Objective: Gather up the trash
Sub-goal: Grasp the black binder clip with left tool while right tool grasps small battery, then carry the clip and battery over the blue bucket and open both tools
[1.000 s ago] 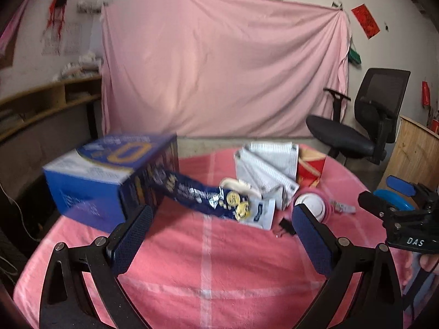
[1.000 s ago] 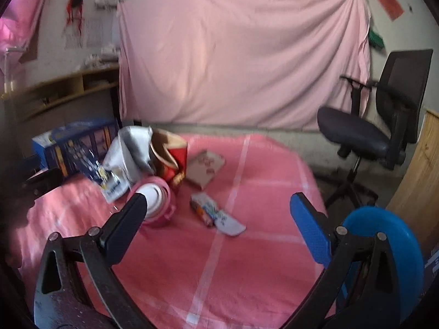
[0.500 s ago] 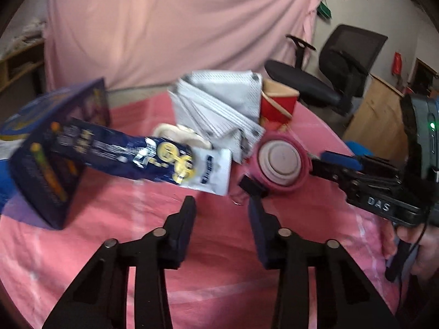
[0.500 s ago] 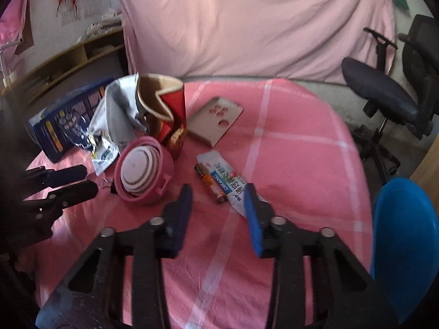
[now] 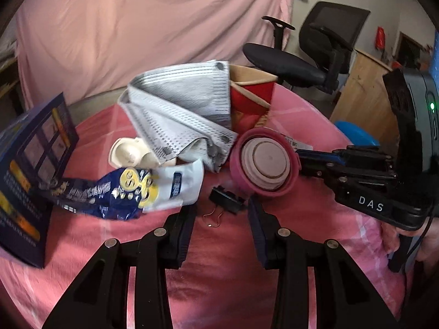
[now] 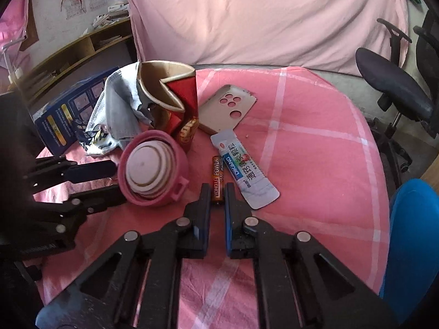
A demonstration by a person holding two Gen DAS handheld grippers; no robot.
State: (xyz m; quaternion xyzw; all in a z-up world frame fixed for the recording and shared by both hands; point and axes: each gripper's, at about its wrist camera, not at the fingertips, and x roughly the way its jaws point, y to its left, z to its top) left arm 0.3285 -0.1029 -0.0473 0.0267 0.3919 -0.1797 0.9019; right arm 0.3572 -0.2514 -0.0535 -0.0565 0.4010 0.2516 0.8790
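Both grippers have advanced: right gripper (image 6: 218,192) fingers seemingly pinch the battery (image 6: 217,176); left gripper (image 5: 222,211) released around the binder clip (image 5: 227,199).

The battery (image 6: 217,178) lying on the pink cloth is showing "YONGLI POWER" in white letters running along its orange-and-black body. Just to its right, the white sachet (image 6: 245,168) is carrying "DIKANG" in white on a blue band, followed by large Chinese characters, which the fisheye blur is leaving hard to read with certainty. In the left wrist view, the black body of the right gripper (image 5: 371,190) is bearing the white letters "DAS". The blue box (image 5: 28,175) and the blue-and-yellow snack wrapper (image 5: 124,192) are both showing print, probably Chinese, too smeared to make out
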